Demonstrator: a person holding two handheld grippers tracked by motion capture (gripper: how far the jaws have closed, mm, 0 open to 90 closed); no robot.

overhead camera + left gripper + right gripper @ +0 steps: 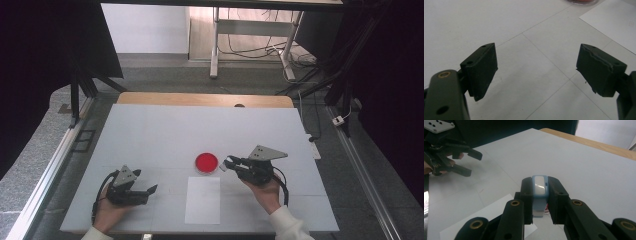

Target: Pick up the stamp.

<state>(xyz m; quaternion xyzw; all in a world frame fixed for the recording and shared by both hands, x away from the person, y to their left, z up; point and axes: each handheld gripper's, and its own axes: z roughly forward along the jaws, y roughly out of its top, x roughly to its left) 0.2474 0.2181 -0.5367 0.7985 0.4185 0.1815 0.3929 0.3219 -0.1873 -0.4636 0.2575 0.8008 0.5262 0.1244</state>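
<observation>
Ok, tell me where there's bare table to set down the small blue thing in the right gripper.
The far half of the table, beyond the red dish, is bare. So is the stretch between the left gripper and the white sheet. It is crowded where the right gripper, shut on the small blue thing, sits beside the dish and sheet.
</observation>
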